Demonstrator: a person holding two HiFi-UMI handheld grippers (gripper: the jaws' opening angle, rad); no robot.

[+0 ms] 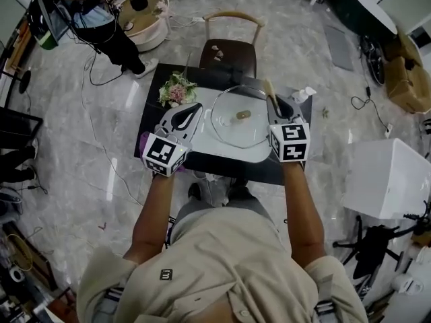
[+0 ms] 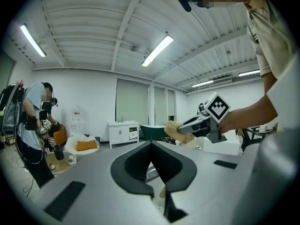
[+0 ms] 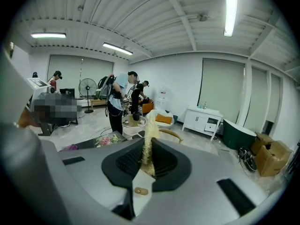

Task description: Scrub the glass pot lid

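The glass pot lid [image 1: 232,123] with a tan knob [image 1: 243,115] lies on a white tray [image 1: 259,155] on the dark table [image 1: 161,79]. My left gripper [image 1: 195,108] hovers just left of the lid's rim, jaws shut with nothing between them. In the left gripper view the left gripper [image 2: 151,144] points above the table, and the knob [image 2: 162,192] shows below the jaws. My right gripper [image 1: 272,101] is at the lid's right edge, shut on a pale loofah scrubber [image 1: 269,88]. The scrubber [image 3: 149,135] stands upright between the right gripper's [image 3: 146,162] pads.
A bunch of flowers [image 1: 176,89] sits at the table's back left, and a small white bottle [image 1: 304,94] at its back right. A wooden chair [image 1: 231,46] stands behind the table. A person [image 1: 94,12] works far left; a white box [image 1: 387,177] stands right.
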